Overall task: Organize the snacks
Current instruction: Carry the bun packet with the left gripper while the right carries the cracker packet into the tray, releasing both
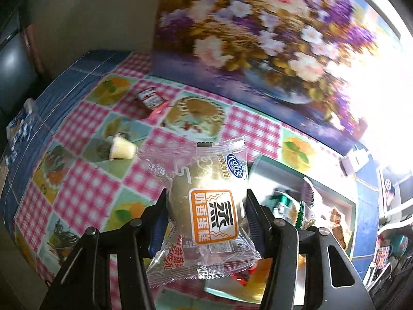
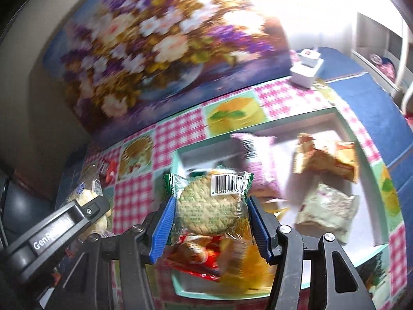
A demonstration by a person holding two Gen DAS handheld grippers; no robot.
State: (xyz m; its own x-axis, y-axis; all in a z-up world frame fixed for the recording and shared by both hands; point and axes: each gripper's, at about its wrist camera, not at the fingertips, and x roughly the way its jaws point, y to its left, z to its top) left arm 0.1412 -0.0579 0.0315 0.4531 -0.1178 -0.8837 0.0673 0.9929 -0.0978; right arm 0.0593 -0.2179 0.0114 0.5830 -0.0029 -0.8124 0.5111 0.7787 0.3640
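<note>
My left gripper [image 1: 206, 206] is shut on a clear-wrapped steamed cake [image 1: 206, 204] with an orange label, held above the checked tablecloth just left of the teal tray [image 1: 353, 206]. My right gripper [image 2: 210, 206] is shut on a green-wrapped round biscuit [image 2: 209, 206] with a barcode, held over the near left part of the teal tray [image 2: 366, 160]. Several snack packets lie in the tray, among them an orange packet [image 2: 327, 160], a whitish packet [image 2: 327, 211] and a red packet [image 2: 201, 255]. The left gripper's finger [image 2: 59, 222] and its cake show at the left of the right wrist view.
On the cloth to the left lie a small jelly cup [image 1: 122, 149] and a dark red snack [image 1: 151, 98]. A floral picture [image 1: 258, 38] leans against the wall behind the table. A white box [image 2: 307, 69] stands at the back right. A blue packet [image 1: 20, 129] lies at the table's left edge.
</note>
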